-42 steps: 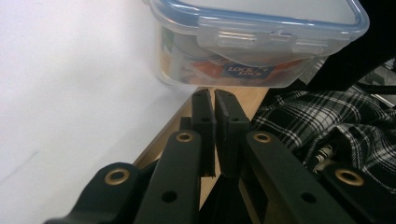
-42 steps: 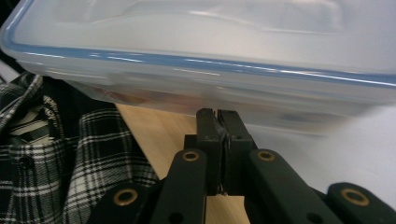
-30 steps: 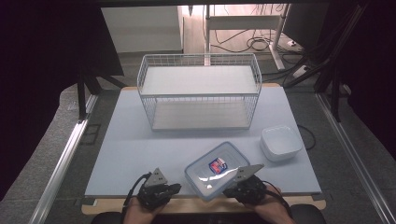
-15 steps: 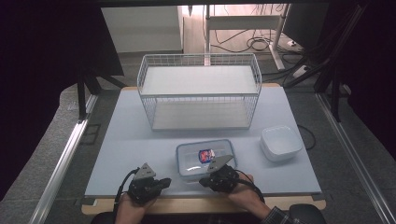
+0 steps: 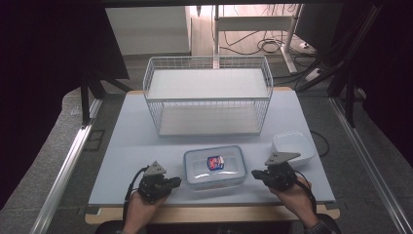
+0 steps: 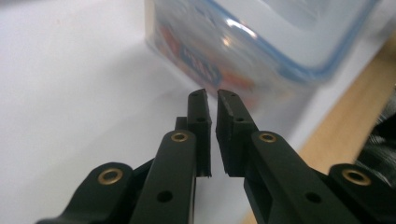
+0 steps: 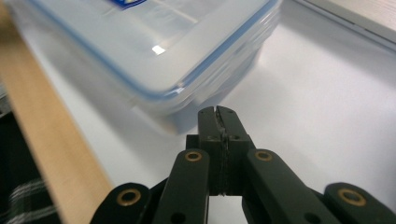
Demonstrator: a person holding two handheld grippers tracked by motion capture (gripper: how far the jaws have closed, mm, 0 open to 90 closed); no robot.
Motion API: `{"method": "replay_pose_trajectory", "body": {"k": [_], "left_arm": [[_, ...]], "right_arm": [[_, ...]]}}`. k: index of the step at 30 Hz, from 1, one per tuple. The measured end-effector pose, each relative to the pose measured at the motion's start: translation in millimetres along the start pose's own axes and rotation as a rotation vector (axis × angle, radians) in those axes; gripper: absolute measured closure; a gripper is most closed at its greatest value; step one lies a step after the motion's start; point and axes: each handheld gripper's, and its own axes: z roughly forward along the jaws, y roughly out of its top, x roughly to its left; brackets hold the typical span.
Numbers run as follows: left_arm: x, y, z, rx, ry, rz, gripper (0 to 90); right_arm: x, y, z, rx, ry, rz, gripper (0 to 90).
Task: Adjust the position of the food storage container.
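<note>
Both grippers are seen at the near edge of the table (image 5: 122, 146), one on each side of a clear lidded container (image 5: 214, 166): the left gripper (image 5: 176, 182) just left of it and the right gripper (image 5: 255, 174) just right of it. Compared with a second ago, the container has been shifted from the near right, where it lay turned at an angle, to the near middle, where it now lies square to the table edge; the right gripper, earlier over the container's near right corner, has been drawn off to its right side. One container, one wire basket (image 5: 208, 93) at the far middle, one white dish (image 5: 293, 146) at the right and two grippers are counted. In the left gripper view, the jaws are nearly closed, a thin slit being left between them, with nothing held and the container wall just ahead. In the right gripper view, the jaws are pressed fully together, empty, their tips just short of the container's corner.
</note>
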Motion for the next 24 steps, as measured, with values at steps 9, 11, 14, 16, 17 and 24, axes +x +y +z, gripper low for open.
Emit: {"method": "replay_pose_trajectory", "body": {"k": [9, 11, 14, 16, 17, 24], "left_arm": [[6.4, 13.4, 11.9, 0.045, 0.084, 0.03, 88.7], [10.0, 15.2, 11.0, 0.048, 0.106, 0.035, 89.1], [13.2, 14.1, 8.7, 0.038, 0.078, 0.019, 89.2], [12.0, 13.9, 8.1, 0.039, 0.083, 0.024, 89.1], [9.9, 13.3, 7.7, 0.041, 0.081, 0.031, 89.1], [3.2, 10.3, 5.3, 0.044, 0.064, 0.059, 88.7]], "right_arm": [[0.4, 9.5, 21.0, 0.03, 0.027, -0.001, 89.9], [9.8, 10.1, 26.2, 0.048, 0.011, -0.037, 89.9], [14.4, 12.6, 26.7, 0.049, 0.0, -0.054, 89.8], [13.2, 11.9, 26.9, 0.043, 0.006, -0.05, 89.8], [11.0, 10.5, 27.0, 0.037, 0.019, -0.034, 89.8], [7.5, 9.3, 25.6, 0.033, -0.008, -0.046, 89.7]]}}
